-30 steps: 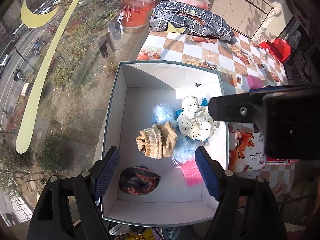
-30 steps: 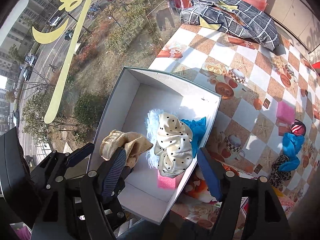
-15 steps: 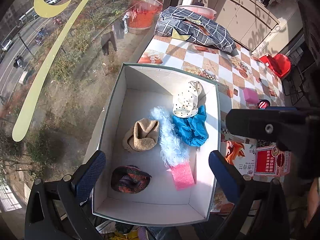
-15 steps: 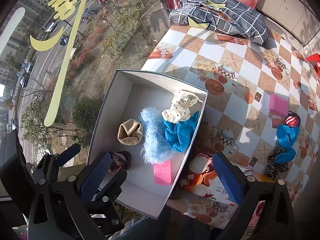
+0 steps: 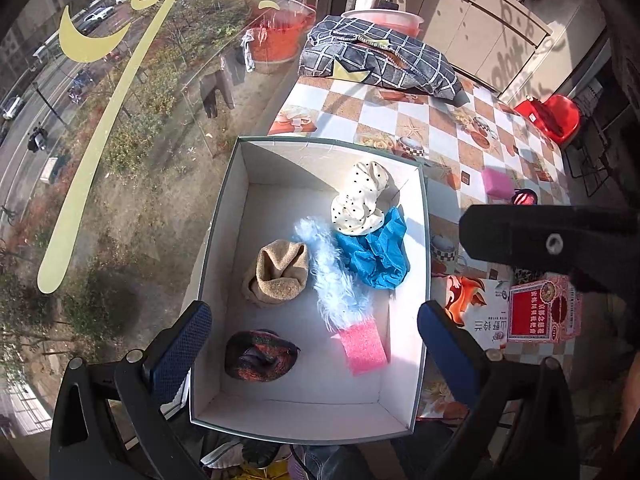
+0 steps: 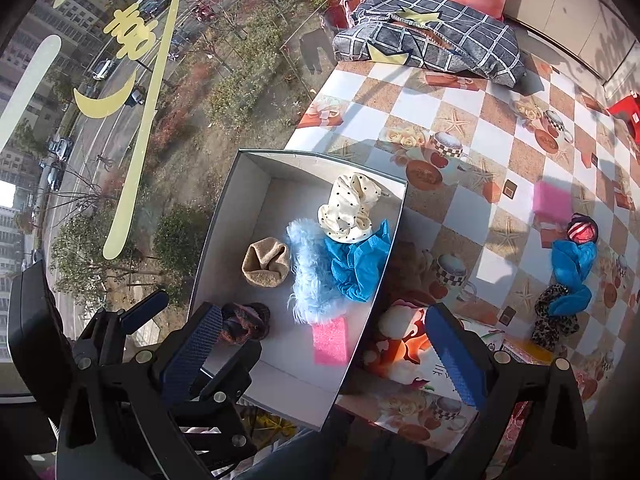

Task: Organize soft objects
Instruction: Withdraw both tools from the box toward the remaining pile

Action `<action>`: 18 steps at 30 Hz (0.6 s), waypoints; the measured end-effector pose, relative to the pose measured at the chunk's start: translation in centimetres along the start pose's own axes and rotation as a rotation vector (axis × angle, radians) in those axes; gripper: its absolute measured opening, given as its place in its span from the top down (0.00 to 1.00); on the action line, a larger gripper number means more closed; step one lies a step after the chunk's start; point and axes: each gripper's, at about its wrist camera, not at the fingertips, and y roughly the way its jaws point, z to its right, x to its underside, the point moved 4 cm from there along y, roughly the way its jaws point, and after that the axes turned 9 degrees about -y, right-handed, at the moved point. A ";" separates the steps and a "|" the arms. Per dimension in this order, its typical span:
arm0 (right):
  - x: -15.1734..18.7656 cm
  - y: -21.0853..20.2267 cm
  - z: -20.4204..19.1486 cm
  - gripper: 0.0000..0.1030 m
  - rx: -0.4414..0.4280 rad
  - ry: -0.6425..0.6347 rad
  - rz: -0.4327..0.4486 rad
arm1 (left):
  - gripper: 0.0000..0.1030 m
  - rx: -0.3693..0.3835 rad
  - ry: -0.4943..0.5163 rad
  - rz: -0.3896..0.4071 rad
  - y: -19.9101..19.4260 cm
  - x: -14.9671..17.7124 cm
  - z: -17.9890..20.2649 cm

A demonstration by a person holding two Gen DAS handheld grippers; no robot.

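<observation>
1. Left gripper (image 5: 316,340) spread wide and empty above the near end of the white cardboard box (image 5: 218,216); blue pads hanging outside both long walls.
2. Between those pads: dark knitted scrunchie (image 5: 260,356) by the left pad; pink sponge (image 5: 364,346) nearer the right pad.
3. Further ahead: tan knitted scrunchie (image 5: 276,274); pale-blue fluffy scrunchie (image 5: 332,276) touching the sponge; blue scrunchie (image 5: 378,254); cream polka-dot scrunchie (image 5: 362,200) resting partly on the blue one.
4. Right gripper (image 6: 324,354) likewise parted wide, gripping nothing; left pad over the box's near corner, right pad over a printed carton (image 6: 404,344) beside the box.
5. Well off to the right on the checkered tablecloth (image 6: 424,108): a second pink sponge (image 6: 554,198), a striped scrunchie (image 6: 582,230), a blue cloth (image 6: 572,270), a leopard-print scrunchie (image 6: 554,318).
</observation>
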 end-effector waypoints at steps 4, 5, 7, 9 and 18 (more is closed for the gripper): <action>0.2 -0.7 0.4 0.01 -0.010 0.011 0.012 | 0.00 -0.007 0.012 0.002 -0.3 -0.3 0.5; 0.2 -0.8 0.5 0.01 -0.012 0.014 0.016 | 0.00 -0.007 0.016 0.003 -0.4 -0.3 0.6; 0.3 -1.1 0.8 0.01 -0.014 0.022 0.025 | 0.00 -0.006 0.025 0.007 -0.7 -0.5 1.0; 0.5 -1.4 1.2 0.01 -0.019 0.034 0.033 | 0.00 -0.005 0.037 0.011 -0.9 -0.6 1.5; 1.9 -3.2 5.0 0.01 -0.036 0.136 0.071 | 0.00 0.021 0.135 0.000 -0.9 -1.1 5.3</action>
